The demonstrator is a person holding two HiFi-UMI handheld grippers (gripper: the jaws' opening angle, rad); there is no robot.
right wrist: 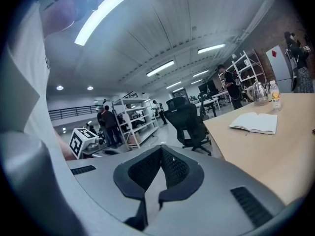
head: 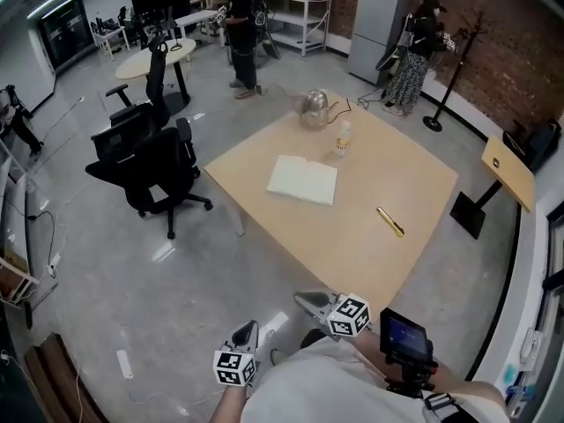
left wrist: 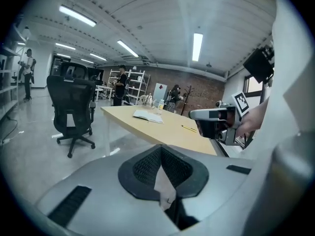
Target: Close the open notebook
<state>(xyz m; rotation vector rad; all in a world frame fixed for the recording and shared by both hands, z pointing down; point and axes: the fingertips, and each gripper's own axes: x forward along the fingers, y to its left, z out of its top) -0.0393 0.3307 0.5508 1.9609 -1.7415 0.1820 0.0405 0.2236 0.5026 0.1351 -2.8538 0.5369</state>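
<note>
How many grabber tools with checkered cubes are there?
2. The left gripper sits low in the head view by the person's shirt; the right gripper is just right of it, nearer the table. No others show.
</note>
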